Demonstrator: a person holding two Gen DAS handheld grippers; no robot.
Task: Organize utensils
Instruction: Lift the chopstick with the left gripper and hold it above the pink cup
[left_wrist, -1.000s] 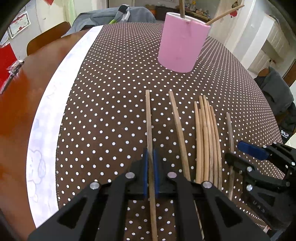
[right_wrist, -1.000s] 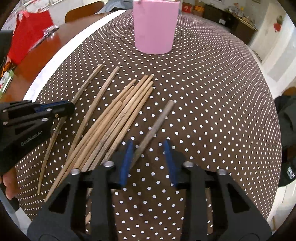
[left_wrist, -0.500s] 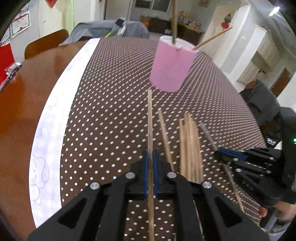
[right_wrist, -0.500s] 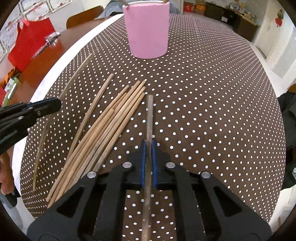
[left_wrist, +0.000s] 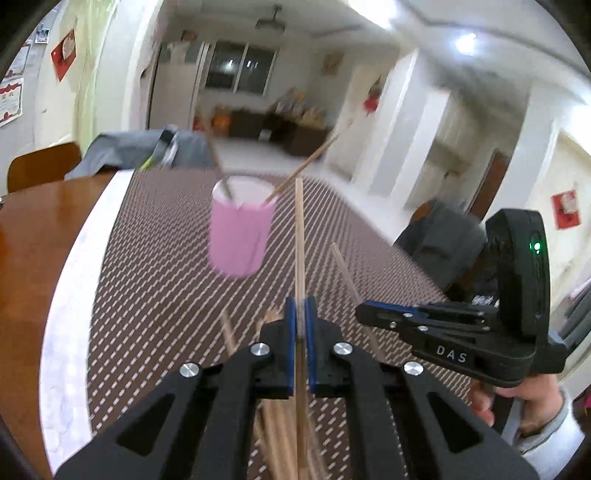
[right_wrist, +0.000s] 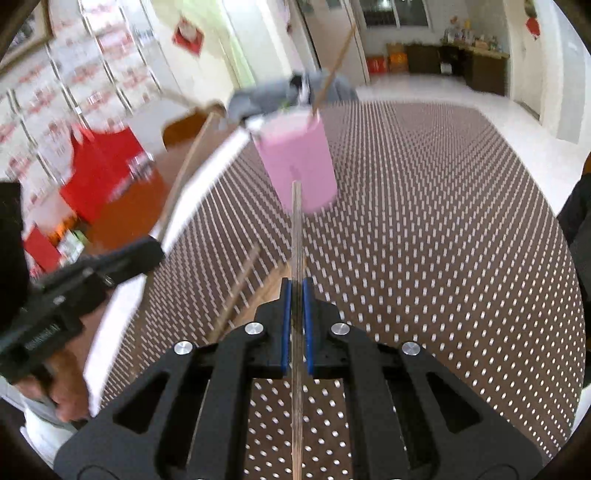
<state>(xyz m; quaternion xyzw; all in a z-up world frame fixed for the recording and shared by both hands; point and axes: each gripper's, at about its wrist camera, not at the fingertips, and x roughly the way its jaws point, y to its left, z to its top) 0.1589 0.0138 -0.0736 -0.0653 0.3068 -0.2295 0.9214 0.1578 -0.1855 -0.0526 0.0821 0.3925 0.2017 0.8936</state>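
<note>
my left gripper (left_wrist: 300, 314) clamps one chopstick (left_wrist: 299, 236), my right gripper (right_wrist: 295, 295) pinches another chopstick (right_wrist: 296, 236), both raised above the dotted tablecloth (right_wrist: 424, 240) toward the pink cup (left_wrist: 240, 236); loose chopsticks (left_wrist: 273, 424) lie below.

You hold one pale wooden chopstick (left_wrist: 300, 236) clamped between the blue pads of your left gripper (left_wrist: 300, 321), its tip aimed up past the rim of the pink cup (left_wrist: 239, 230). Your right gripper (right_wrist: 296, 295) pinches a second, greyer chopstick (right_wrist: 296, 229) that points straight at the same cup (right_wrist: 299, 162). The cup stands upright on the brown polka-dot tablecloth (right_wrist: 424, 236), with two sticks already leaning out of its mouth, one (left_wrist: 303, 166) slanting right. The remaining chopsticks (left_wrist: 280, 424) lie loose on the cloth beneath your left gripper, blurred; how many there are cannot be told.
</note>
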